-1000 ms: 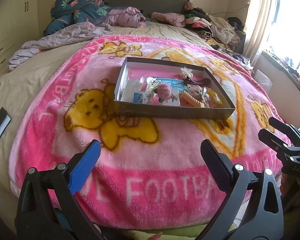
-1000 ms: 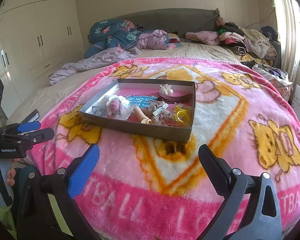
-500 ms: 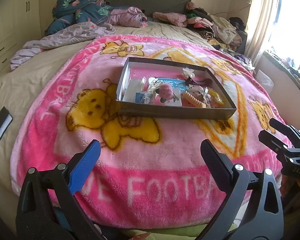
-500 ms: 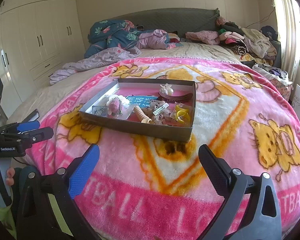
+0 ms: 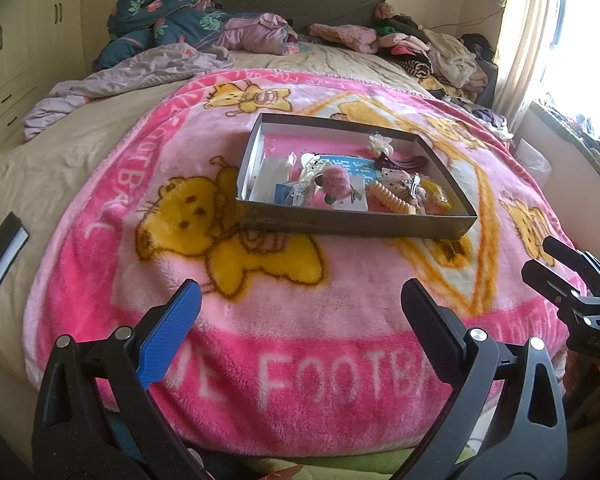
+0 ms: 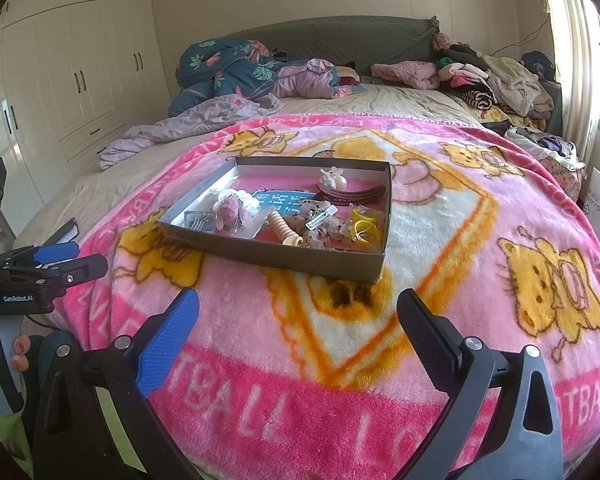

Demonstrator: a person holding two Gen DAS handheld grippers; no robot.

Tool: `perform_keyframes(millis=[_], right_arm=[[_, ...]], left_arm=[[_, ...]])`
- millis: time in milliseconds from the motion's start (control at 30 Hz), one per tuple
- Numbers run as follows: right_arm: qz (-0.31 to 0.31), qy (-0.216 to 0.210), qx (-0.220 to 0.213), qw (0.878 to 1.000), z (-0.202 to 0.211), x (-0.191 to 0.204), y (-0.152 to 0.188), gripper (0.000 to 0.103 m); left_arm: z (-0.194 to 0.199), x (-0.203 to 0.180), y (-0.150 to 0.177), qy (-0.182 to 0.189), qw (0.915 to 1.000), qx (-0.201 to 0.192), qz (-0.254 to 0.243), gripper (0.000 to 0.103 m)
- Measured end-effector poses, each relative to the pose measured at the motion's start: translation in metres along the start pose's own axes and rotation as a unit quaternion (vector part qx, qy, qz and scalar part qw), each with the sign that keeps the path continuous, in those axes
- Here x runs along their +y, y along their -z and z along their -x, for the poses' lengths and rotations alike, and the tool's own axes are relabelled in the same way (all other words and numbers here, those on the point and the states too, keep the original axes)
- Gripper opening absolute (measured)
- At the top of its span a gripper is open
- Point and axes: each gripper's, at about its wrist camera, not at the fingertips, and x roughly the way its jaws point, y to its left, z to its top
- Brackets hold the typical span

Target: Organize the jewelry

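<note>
A shallow grey box (image 5: 352,227) (image 6: 288,256) lies on a pink cartoon blanket (image 5: 300,320) (image 6: 460,240) on the bed. It holds several hair accessories: a pink fluffy piece (image 5: 336,181) (image 6: 229,213), a beige spiral tie (image 5: 392,202) (image 6: 285,229), a white flower clip (image 5: 380,143) (image 6: 333,178), dark headbands (image 6: 352,196) and a yellow piece (image 6: 364,228). My left gripper (image 5: 300,312) is open and empty, short of the box. My right gripper (image 6: 298,318) is open and empty, near the bed's front edge.
Piled clothes and bedding (image 5: 172,28) (image 6: 492,76) lie at the head of the bed. A white wardrobe (image 6: 80,72) stands on the left, a bright window (image 5: 580,40) on the right. A dark notebook (image 5: 2,256) lies on the beige sheet.
The left wrist view has shifted slightly, with the box a little further right and up. The right gripper has stayed nearly still. Both grippers stay open.
</note>
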Motion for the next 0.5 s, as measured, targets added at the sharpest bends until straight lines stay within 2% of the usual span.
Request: perform_keyframes(millis=[500], right_arm=[[0.000, -0.001, 0.000, 1.000, 0.0006, 0.0004, 0.0002, 0.096]], left_arm=[[0.0003, 0.0005, -0.0008, -0.002, 1.0000, -0.002, 0.000, 0.092]])
